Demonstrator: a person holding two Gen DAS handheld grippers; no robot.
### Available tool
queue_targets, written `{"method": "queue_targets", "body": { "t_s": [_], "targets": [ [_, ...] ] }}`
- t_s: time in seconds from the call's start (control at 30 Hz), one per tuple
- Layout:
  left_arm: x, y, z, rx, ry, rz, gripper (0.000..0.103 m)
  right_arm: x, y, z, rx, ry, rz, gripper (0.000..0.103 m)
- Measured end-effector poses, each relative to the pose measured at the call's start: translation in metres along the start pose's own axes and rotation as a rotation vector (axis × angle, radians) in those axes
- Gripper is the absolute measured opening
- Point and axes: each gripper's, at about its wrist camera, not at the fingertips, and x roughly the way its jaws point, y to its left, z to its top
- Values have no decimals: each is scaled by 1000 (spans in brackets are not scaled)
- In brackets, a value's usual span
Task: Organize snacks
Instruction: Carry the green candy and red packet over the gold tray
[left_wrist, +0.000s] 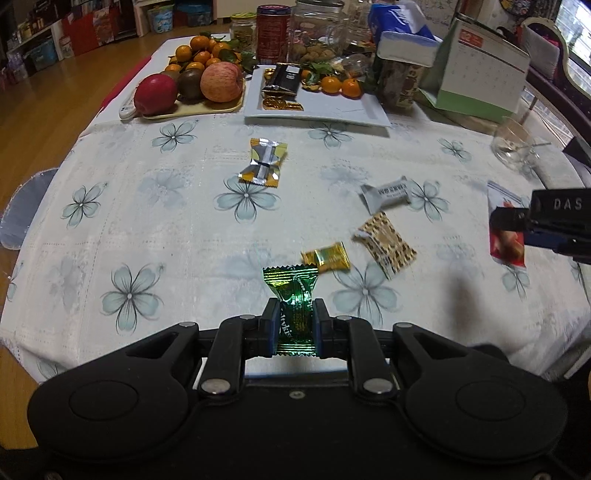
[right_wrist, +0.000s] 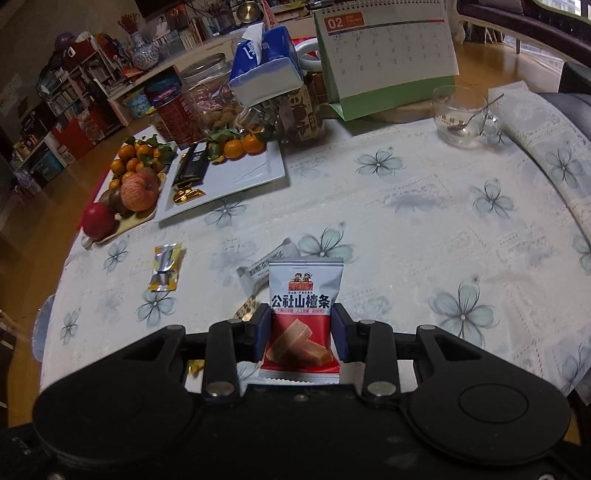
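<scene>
My left gripper (left_wrist: 296, 304) is shut on a green foil candy (left_wrist: 291, 280), held above the flowered tablecloth (left_wrist: 147, 221). My right gripper (right_wrist: 301, 308) is shut on a red-and-white hawthorn snack packet (right_wrist: 304, 280), also lifted off the table. In the left wrist view, that gripper (left_wrist: 508, 221) and its packet (left_wrist: 506, 251) show at the right edge. Loose on the cloth lie a yellow-silver packet (left_wrist: 263, 162), a white packet (left_wrist: 388, 194), a beige patterned packet (left_wrist: 386, 243) and a gold candy (left_wrist: 327, 256). A white plate (left_wrist: 332, 110) at the back holds dark packets, gold coins and tangerines.
A tray of apples and tangerines (left_wrist: 207, 107) sits left of the plate. Behind stand jars (left_wrist: 273, 33), a tissue box (left_wrist: 402, 33) and a desk calendar (left_wrist: 480, 74). A glass cup with a spoon (left_wrist: 515, 147) stands at the far right. Wooden floor lies beyond the table's left edge.
</scene>
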Motion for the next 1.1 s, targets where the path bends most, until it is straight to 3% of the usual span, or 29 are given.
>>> {"method": "queue_targets", "body": {
  "t_s": [0.1, 0.27, 0.53, 0.83, 1.1],
  "targets": [
    [-9, -4, -24, 37, 2, -22, 24, -14, -9, -28, 34, 27, 46, 36],
    [-15, -3, -52, 14, 39, -98, 24, -35, -18, -75, 25, 33, 17, 36],
    [-22, -7, -81, -26, 58, -113, 24, -59, -37, -130, 59, 76, 19, 37],
    [-15, -20, -95, 5, 148, -178, 29, -57, -34, -140, 65, 91, 22, 37],
    [-11, -20, -94, 1, 137, -123, 31, -55, -33, -139, 62, 110, 38, 37]
  ]
}}
